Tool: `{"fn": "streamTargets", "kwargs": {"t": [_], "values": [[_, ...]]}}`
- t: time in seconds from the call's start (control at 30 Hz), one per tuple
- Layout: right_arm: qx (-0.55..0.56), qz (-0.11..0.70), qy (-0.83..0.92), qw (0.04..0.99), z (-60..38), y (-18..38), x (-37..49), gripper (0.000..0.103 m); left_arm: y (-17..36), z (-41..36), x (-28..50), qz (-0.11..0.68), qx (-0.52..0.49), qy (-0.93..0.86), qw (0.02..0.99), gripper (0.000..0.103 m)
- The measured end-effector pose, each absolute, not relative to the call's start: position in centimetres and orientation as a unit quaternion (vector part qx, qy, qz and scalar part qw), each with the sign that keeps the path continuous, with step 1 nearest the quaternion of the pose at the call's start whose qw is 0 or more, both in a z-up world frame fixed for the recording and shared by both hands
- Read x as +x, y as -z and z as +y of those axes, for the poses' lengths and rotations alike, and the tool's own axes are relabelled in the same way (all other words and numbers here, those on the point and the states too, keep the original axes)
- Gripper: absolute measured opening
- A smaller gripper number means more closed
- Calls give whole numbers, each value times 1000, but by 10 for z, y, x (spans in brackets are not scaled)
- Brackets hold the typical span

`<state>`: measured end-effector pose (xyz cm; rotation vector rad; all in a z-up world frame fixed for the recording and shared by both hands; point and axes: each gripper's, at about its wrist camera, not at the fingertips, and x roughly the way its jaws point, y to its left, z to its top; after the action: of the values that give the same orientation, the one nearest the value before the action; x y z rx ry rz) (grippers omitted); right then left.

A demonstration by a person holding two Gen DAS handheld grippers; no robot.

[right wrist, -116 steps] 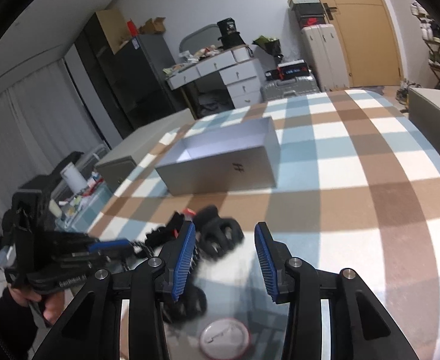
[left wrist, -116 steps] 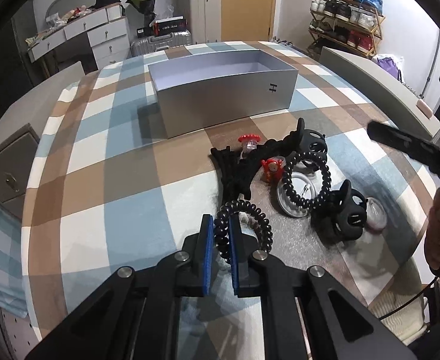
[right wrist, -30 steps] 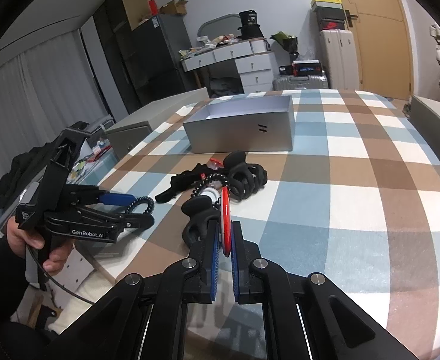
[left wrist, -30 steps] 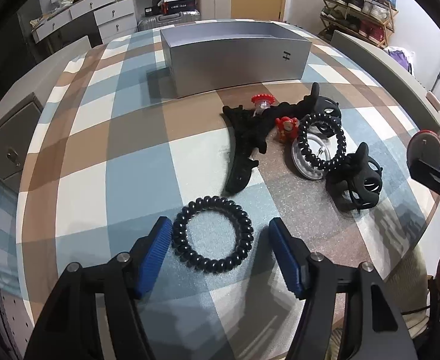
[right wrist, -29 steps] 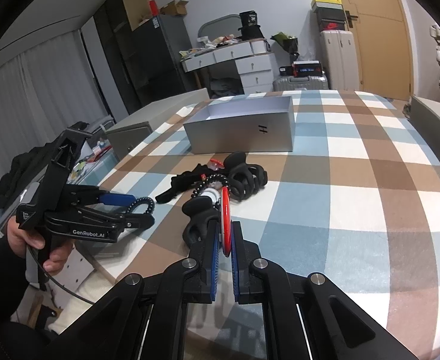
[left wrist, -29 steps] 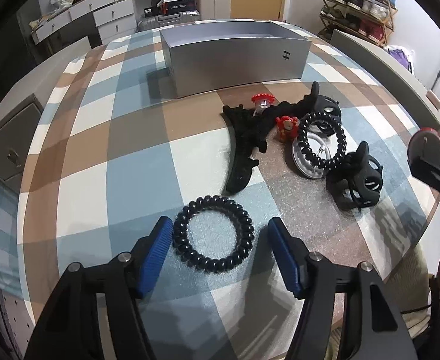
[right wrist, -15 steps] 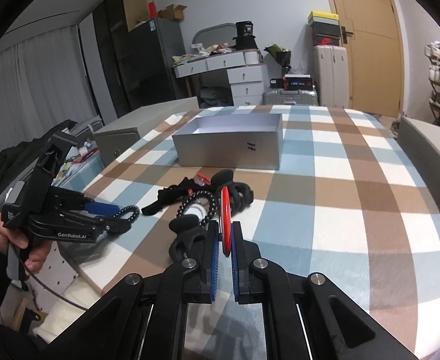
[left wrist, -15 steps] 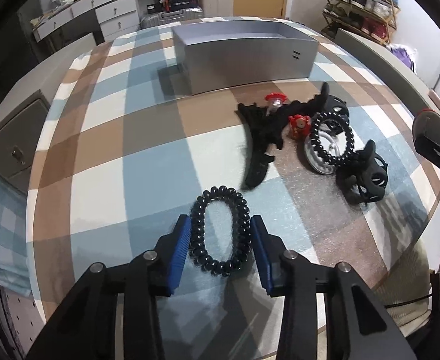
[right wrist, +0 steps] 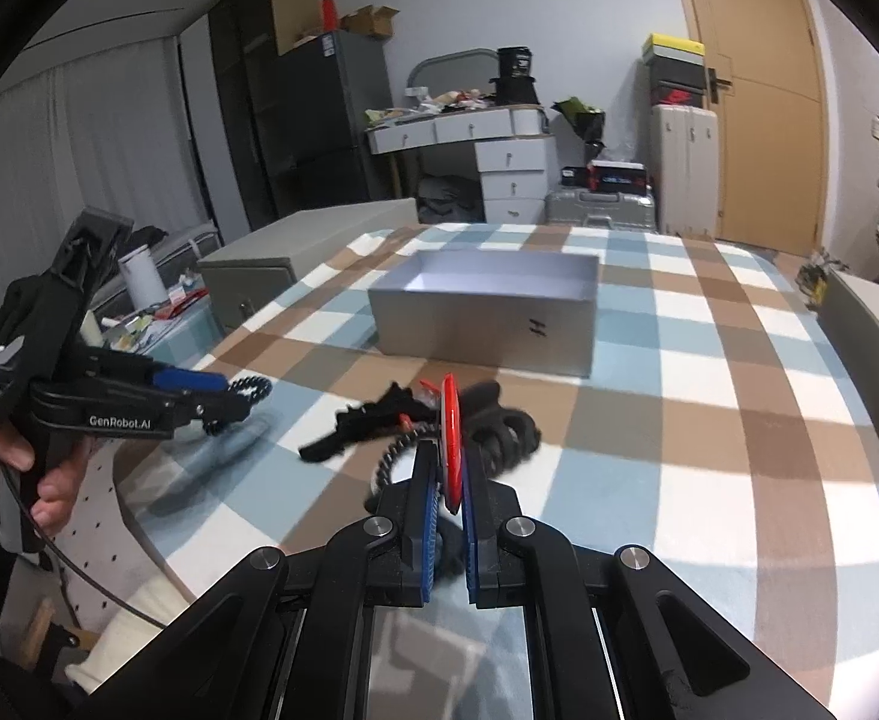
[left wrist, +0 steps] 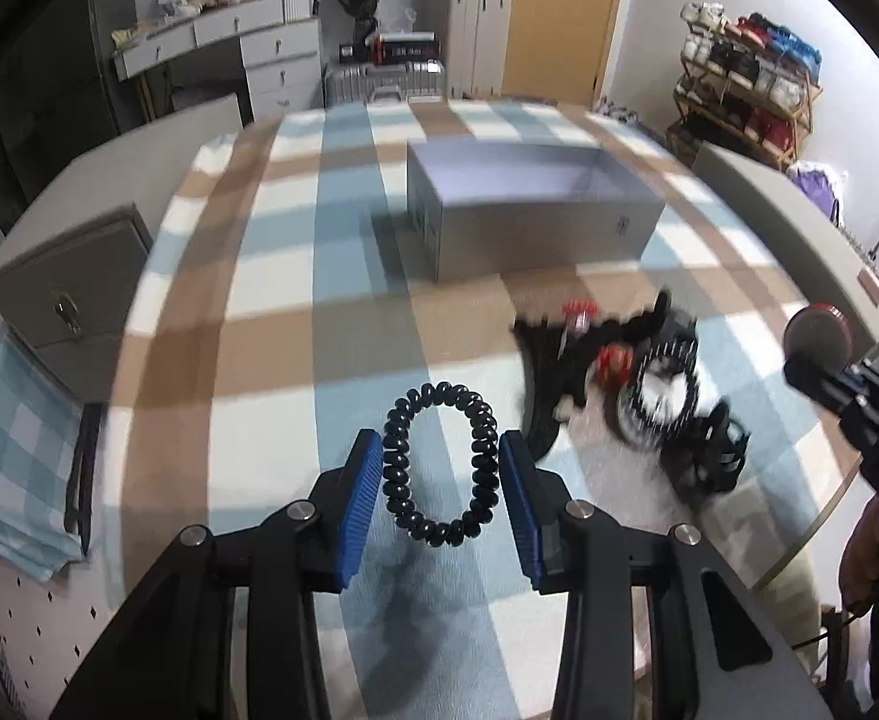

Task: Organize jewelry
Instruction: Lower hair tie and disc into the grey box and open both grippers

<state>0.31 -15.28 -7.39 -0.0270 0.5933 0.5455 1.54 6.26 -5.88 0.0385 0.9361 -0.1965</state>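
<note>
Fingers, left [left wrist: 367, 480]: blue-padded pair pinching a black coil tie [left wrist: 439, 463] from both sides, the ring squeezed into an upright oval and lifted clear of the checked counter [left wrist: 271, 324]. In the right wrist view the same left gripper [right wrist: 223, 393] shows at the counter's left edge, tie [right wrist: 247, 391] at its tips.
Fingers, right [right wrist: 428, 510]: pressed nearly together on a red disc [right wrist: 451, 438], held on edge and standing upright between the pads. The left wrist view shows this right gripper [left wrist: 823, 360] at the far right with the disc's round face [left wrist: 818, 333] turned to the camera.
Box [left wrist: 535, 210]: grey, open-topped, toward the far side of the counter; its inside is pale, contents cannot be told.
Pile [left wrist: 631, 378]: between box and right gripper, blurred; black claw clips [left wrist: 709, 450], a second coil tie [left wrist: 664, 384] lying on a round silver piece, small red items [left wrist: 612, 360].
</note>
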Motion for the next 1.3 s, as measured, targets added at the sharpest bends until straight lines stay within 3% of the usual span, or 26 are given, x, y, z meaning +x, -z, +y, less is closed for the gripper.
{"fn": "streamTargets", "kwargs": {"t": [0.47,0.8,1.23,1.3], "values": [[20,285,-302,909,-140,30,115,7,15,50,103,407,-37,138,902,34],[26,340,-290,894,-126,53,186,7,39,19,160,427,-39,173,887,34],[15,366,-284,886,-116,70,208,10,55,18,174,455,-62,181,870,34],[21,361,-279,890,-120,69,206,10,56,15,174,455,-57,179,870,42]]}}
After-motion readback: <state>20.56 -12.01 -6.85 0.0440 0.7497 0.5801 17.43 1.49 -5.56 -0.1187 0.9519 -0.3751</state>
